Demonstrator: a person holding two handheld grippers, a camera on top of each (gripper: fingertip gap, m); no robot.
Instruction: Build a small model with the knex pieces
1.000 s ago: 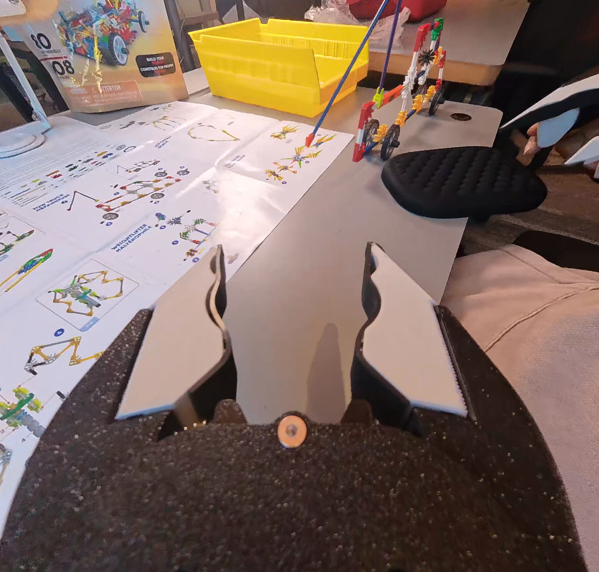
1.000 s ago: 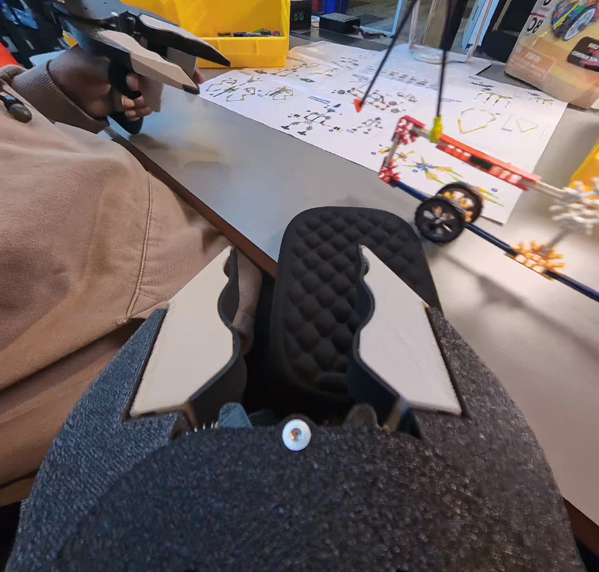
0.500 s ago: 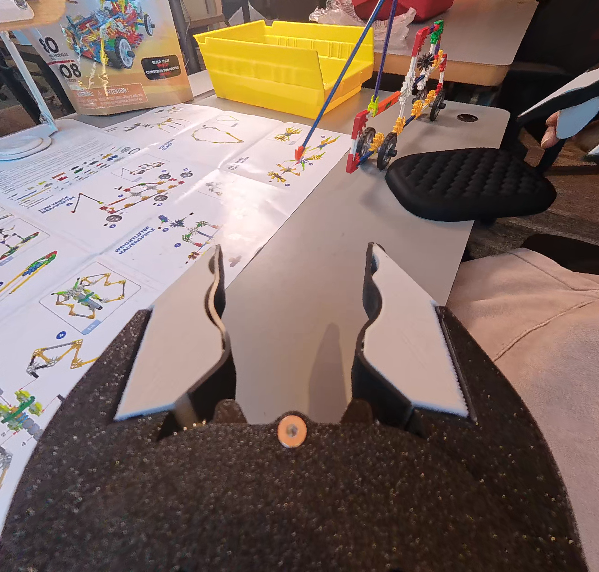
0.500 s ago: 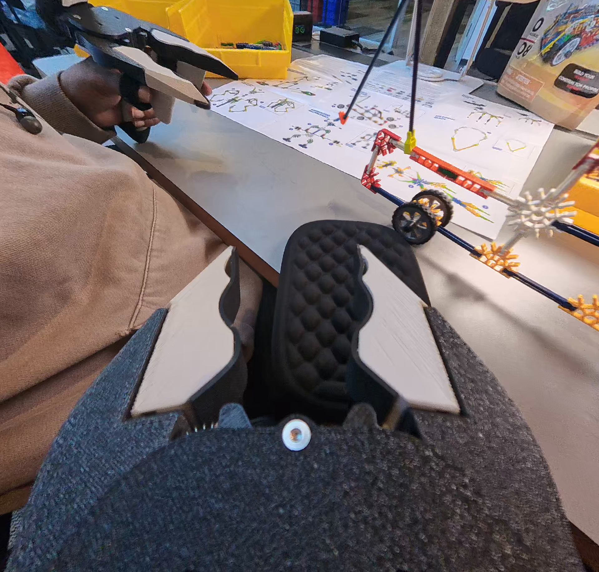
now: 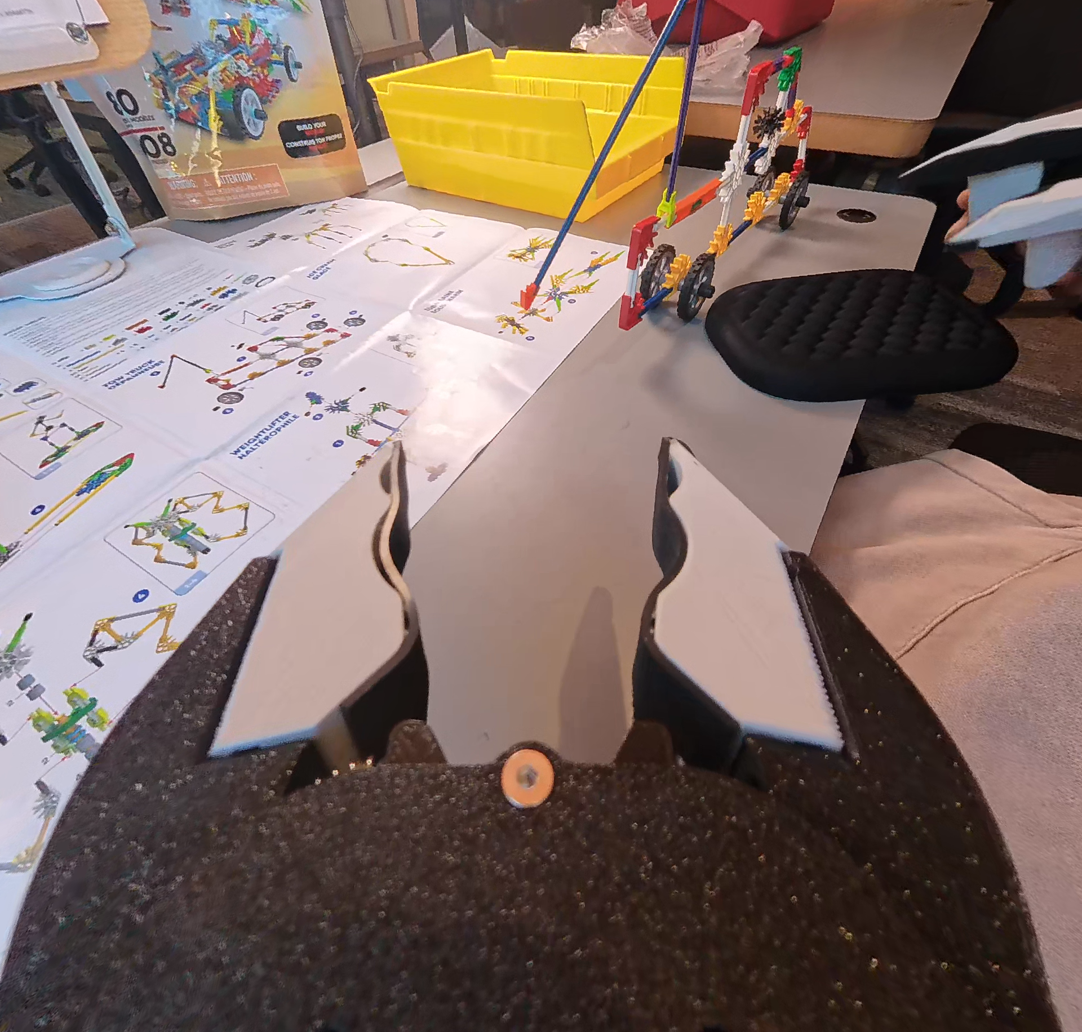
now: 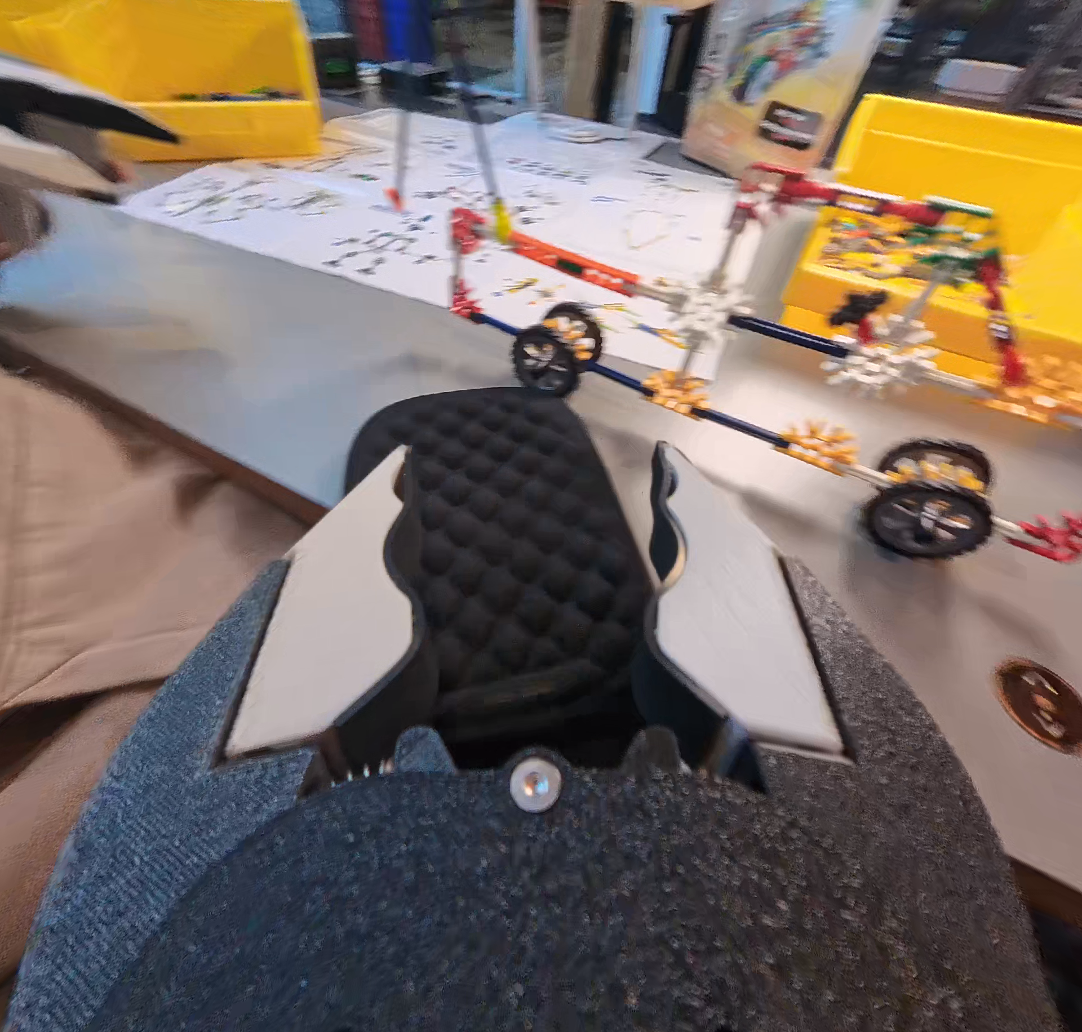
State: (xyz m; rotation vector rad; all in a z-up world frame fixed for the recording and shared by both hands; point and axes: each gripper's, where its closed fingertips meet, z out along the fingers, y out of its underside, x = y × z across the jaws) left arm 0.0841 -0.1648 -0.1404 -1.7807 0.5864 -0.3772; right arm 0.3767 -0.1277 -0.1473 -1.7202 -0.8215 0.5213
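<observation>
While both grippers (image 5: 530,541) (image 6: 530,541) gape empty, a colourful wheeled rod-and-connector model (image 6: 691,325) beyond.

Probably workshop (yellow parts bins (image 5: 527,126))

The left gripper (image 5: 530,465) is held low and level, with its 2 fingers (image 5: 328,623) spread wide apart and nothing between them. The right gripper (image 6: 530,471) is also wide open and holds nothing; its view is blurred. In the left wrist view the right gripper shows far at the right edge, with a hand (image 5: 966,208) around its handle. A beige sleeve (image 5: 960,623) lies beside the left gripper.
</observation>
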